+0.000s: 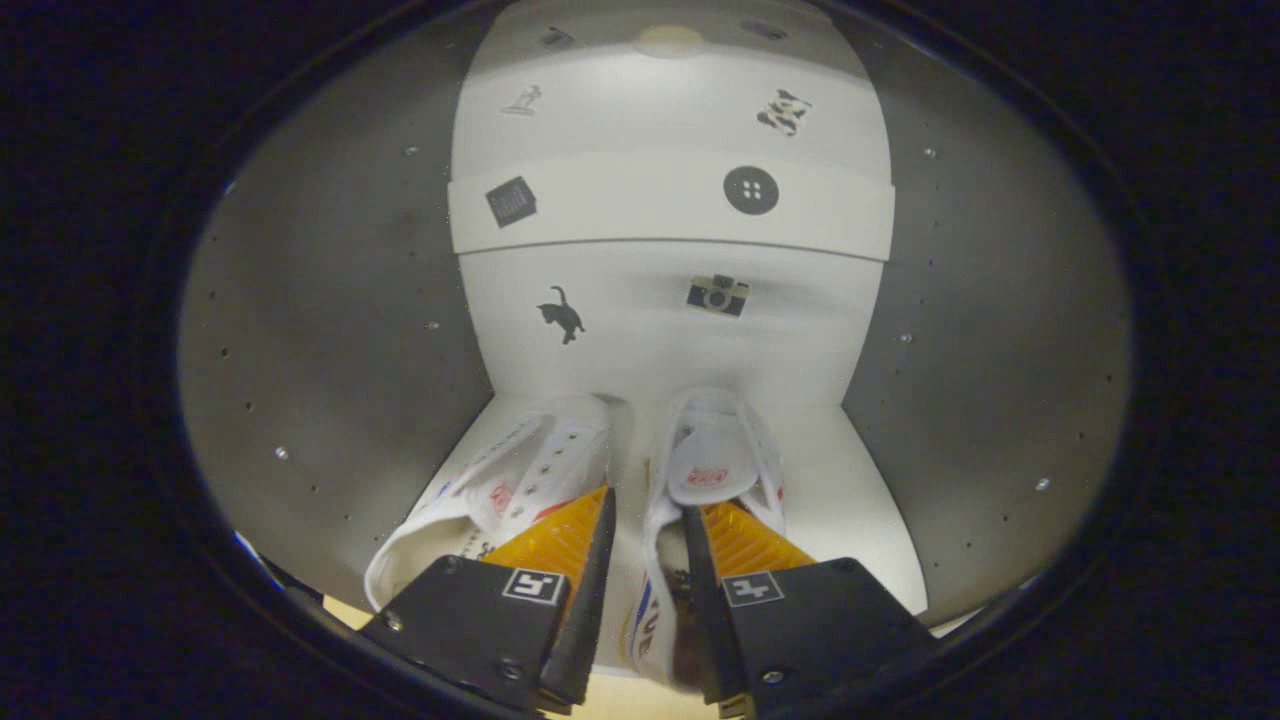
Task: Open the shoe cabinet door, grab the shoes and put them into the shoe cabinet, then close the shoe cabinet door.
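1. Gripper view shows the pair of white canvas lace-up shoes (640,480) lying side by side on the white bottom shelf (860,500) of the open shoe cabinet, toes pointing toward the back panel.
2. Relative to the shoes, the gripper (648,520) sits at their heel end; its two fingers reach in at the inner collars. One finger lies inside the left shoe's opening, the other inside the right shoe's, so the narrow gap between them takes in both inner walls. Both appear to press, so I judge the pair pinched together.
3. Progress, as a judgement: the door is already open and the shoes are inside, resting on the shelf. Releasing, pulling out and shutting the door remain.
4. Pose: the gripper points straight into the cabinet, roughly level and slightly above the shoes, centred between the grey side walls (330,330).
5. Beyond the shoes rises the white back panel (670,330) with small dark stickers, and above it another white shelf (670,210).
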{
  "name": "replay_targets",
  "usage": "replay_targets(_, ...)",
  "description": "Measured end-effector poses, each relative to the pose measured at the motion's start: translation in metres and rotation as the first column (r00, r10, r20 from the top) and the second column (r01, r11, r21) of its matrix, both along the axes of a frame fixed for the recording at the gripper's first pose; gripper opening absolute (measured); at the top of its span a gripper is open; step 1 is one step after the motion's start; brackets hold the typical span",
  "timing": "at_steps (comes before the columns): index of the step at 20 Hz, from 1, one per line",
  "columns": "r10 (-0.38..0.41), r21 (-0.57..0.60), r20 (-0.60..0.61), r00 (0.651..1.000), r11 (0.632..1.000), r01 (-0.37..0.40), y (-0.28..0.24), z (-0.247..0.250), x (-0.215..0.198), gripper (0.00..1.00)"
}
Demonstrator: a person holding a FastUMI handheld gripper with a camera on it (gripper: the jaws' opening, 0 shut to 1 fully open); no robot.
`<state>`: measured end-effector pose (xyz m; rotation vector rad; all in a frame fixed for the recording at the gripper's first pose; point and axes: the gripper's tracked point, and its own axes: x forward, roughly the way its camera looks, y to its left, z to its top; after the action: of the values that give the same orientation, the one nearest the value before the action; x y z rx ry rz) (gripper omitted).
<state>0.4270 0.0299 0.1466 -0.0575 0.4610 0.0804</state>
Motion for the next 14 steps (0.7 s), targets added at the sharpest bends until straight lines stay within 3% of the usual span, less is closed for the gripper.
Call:
replay_targets(3,-0.007,-0.046,0.071,0.997,0.999,0.01,0.0,0.015,-0.027,0.49)
replay_targets(6,0.004,-0.06,0.142,0.99,0.998,0.005,0.01,0.026,-0.059,0.77)
replay_targets(14,0.01,-0.033,0.224,0.975,0.999,-0.003,0.038,0.034,-0.168,0.81)
